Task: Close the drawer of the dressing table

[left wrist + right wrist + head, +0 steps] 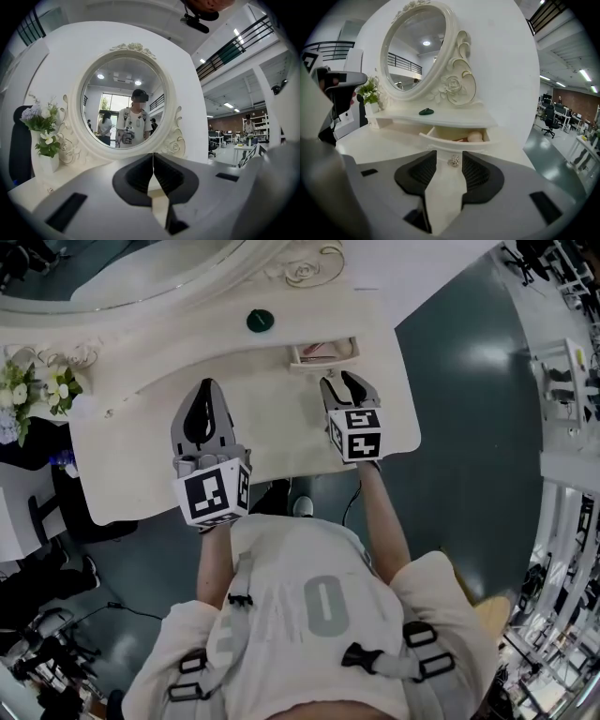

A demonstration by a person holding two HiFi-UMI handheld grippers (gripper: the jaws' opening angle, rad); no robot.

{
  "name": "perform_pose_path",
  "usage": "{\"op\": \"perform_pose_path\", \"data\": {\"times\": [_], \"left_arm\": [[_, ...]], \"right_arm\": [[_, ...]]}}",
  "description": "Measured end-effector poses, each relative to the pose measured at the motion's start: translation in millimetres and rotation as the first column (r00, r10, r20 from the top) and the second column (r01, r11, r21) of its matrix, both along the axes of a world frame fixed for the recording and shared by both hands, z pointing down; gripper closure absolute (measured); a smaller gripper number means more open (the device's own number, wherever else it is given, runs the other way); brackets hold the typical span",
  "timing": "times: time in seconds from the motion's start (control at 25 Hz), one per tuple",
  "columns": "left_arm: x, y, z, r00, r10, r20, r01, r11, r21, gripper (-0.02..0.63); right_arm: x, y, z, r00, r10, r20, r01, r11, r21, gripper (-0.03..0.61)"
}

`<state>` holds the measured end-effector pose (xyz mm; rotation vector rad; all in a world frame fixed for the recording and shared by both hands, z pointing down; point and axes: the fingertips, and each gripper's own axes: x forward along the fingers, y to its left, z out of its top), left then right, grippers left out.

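Note:
The cream dressing table has a small drawer pulled out under its raised shelf. In the right gripper view the drawer's curved front is just ahead, and something round and pale lies inside. My right gripper is open in front of the drawer. The drawer's small metal knob shows in the gap of the right gripper, and the pads stand clear of it. My left gripper hovers over the tabletop to the left, apart from the drawer. Its jaws are shut on nothing.
An oval mirror in a carved frame stands at the back of the table. A dark green object lies on the shelf above the drawer. A vase of flowers is at the table's left end. A black chair stands left of the person.

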<state>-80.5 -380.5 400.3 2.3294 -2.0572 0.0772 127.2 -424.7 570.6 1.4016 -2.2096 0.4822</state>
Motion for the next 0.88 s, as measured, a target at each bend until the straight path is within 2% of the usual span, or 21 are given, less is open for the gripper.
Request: {"op": "perform_pose_path", "data": {"times": [0.36,0.68,0.88], "left_arm": [[-11,-8,5,1.000,-0.015,0.002,0.016,1.000,-0.011,0.594],[-17,-15,10,0.999,-0.033,0.003,0.033,0.999,-0.018,0.594],[-18,-15,12,0.999,-0.036,0.006,0.036,0.999,-0.023,0.594]], "right_arm": [[4,-7,29,0.999,0.036,-0.031,-0.037,0.998,-0.053,0.420],[3,-13,32,0.998,0.038,-0.050,-0.040,0.998,-0.047,0.463],[4,-13,31,0.998,0.039,-0.047,-0.041,0.998,-0.037,0.466]]}}
